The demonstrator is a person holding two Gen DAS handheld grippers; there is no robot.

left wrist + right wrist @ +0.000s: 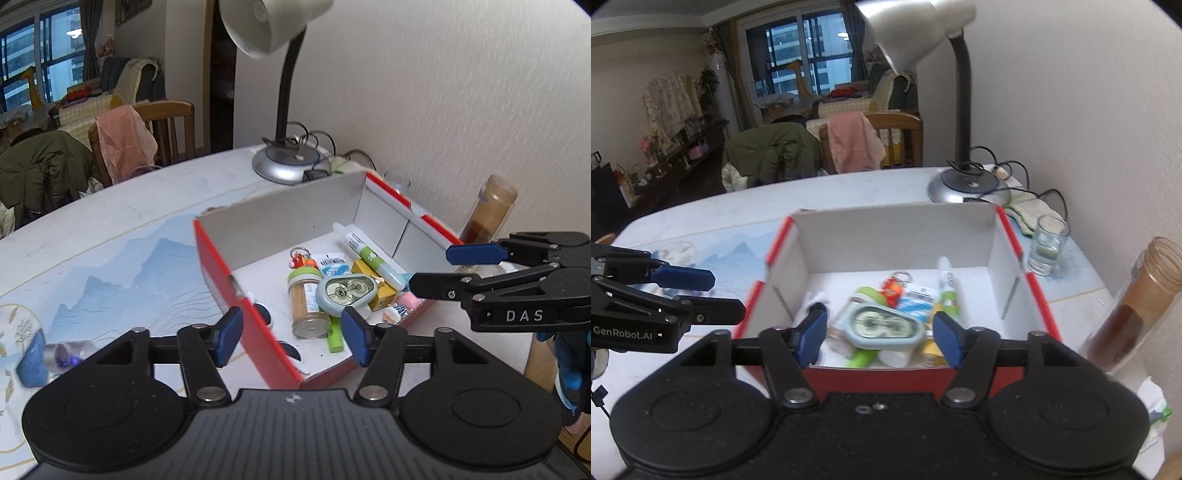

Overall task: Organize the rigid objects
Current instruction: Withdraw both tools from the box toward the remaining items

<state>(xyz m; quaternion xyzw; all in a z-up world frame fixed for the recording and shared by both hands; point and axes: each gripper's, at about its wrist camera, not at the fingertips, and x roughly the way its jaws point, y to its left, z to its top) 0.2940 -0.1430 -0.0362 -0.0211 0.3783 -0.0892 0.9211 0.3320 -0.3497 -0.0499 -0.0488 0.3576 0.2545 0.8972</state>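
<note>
One red box [1039, 306] sits on the table [122, 218], near one lamp [286, 162]. Inside lie one tape roller [345, 291], one toothpick jar [308, 306] lying with its bottom toward the camera, and one glue tube [369, 256] pointing at the far wall. The left gripper [291, 338] and right gripper [879, 338] hang over the near edge, both spread wide and holding nothing.

This is a lived-in home, an open dining and living room. A table [849, 195] with a printed mountain-scene cover stands against a textured wall, a gooseneck desk lamp [956, 110] at its far corner. Wooden chairs [897, 136] behind its far edge carry a pink cloth [853, 144] and an olive jacket [768, 151]. Beyond are a sofa [849, 99] with throws, houseplants [709, 85], and a curtained window [809, 48] facing apartment towers.
</note>
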